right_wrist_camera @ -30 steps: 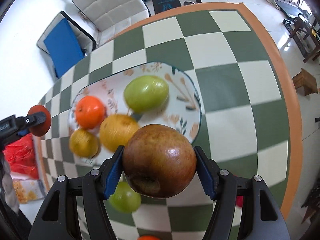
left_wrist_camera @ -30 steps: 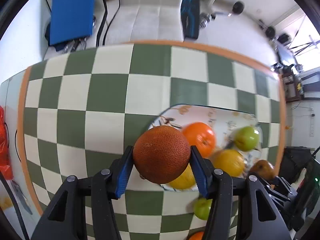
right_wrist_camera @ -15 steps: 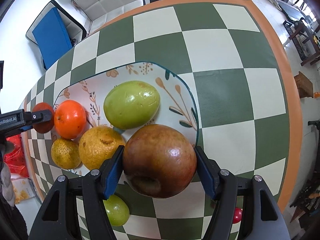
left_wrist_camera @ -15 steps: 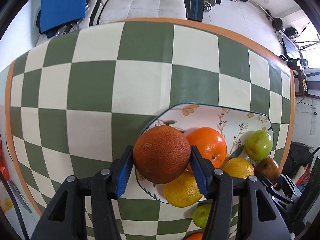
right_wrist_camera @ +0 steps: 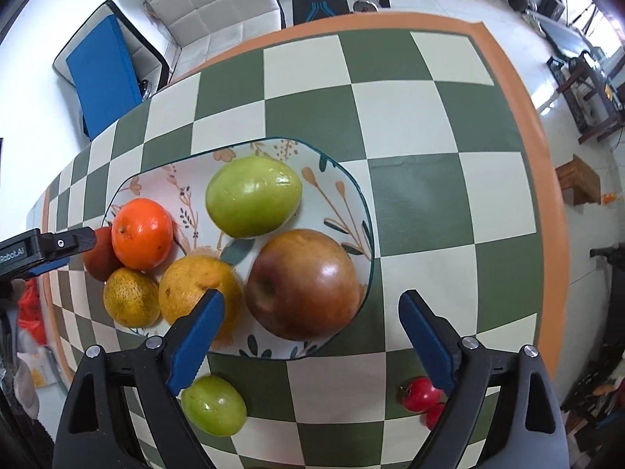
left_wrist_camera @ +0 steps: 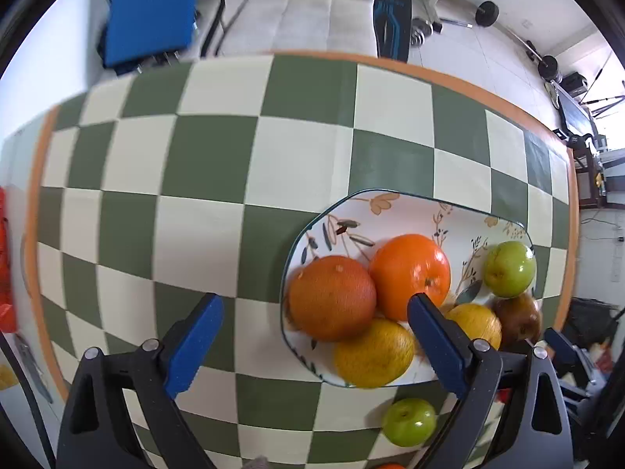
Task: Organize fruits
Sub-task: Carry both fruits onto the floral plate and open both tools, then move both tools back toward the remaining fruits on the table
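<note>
A floral plate on the checkered table holds several fruits. The dark orange lies at the plate's left edge next to a bright orange. The red-brown apple lies at the plate's right edge beside a green apple and two yellow citrus. My left gripper is open above the dark orange. My right gripper is open above the red-brown apple.
A small green apple lies on the table near the plate's front edge. Small red fruits lie by the right fingertip. The table's orange border runs along the right. A white sofa stands beyond.
Both grippers have opened. The dark orange now rests on the plate's left edge and the red-brown apple on its right edge. Both grippers have drawn back slightly.
</note>
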The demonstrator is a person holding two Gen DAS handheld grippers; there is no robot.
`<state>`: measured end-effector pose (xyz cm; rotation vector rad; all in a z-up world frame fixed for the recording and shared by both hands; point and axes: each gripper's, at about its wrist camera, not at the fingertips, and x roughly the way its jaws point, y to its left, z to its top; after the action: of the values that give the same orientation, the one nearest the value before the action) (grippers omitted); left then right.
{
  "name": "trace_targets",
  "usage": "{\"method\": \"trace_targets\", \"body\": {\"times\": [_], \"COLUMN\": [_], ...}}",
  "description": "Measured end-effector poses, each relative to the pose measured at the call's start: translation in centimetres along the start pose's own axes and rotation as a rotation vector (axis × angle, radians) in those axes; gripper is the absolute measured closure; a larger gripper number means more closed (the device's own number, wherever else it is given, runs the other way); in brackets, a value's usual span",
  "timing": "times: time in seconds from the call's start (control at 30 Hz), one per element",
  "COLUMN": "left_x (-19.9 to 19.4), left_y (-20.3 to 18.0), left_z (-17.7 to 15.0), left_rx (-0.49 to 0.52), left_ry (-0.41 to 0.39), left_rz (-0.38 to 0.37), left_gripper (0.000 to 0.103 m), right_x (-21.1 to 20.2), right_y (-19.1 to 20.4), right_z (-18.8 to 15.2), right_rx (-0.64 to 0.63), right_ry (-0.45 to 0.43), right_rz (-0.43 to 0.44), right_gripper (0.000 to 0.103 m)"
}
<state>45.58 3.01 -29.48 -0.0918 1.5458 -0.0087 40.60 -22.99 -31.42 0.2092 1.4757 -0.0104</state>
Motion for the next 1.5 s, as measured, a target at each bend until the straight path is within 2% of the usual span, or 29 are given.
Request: {"method": "trace_targets", "body": {"times": [0.13,0.33,0.63,1.13,1.5], "left_x": [-1.4,-3.4,-9.6,-17.1,-19.5], "left_y": [-0.8,-1.3,-2.2,-3.4,-4.5], "left_z": [-2.9,-6.5,-11.8,-19.7,-22.5], "left_rx": [0.018,0.030,0.050,0.112,0.136], "left_ry": [-0.074,-0.147,-0.297,-0.464,-0.526], "left_rz": [0.056,0.071,0.073,0.087,0.084], "left_gripper": [0.007,0.007,0.007,0.007,0.007], "right_x": [-1.0,-3.3,-8.9,-19.0,-23.0], "right_y": [0.5,1.2,1.9,1.7,0.6], "right_z": [-1.2,-3.3,-7.5,-15.2,-19.3], "right_rx": [-0.021,-0.066,-0.101,-0.115,-0.086], "right_ry": [-0.025,-0.072,-0.179,-0.363,-0.435], "right_rz": [-0.010,-0.040,-0.048,-0.035,-0.021], "right_gripper": [0.010,0.010,0.010,0.010,0.010]}}
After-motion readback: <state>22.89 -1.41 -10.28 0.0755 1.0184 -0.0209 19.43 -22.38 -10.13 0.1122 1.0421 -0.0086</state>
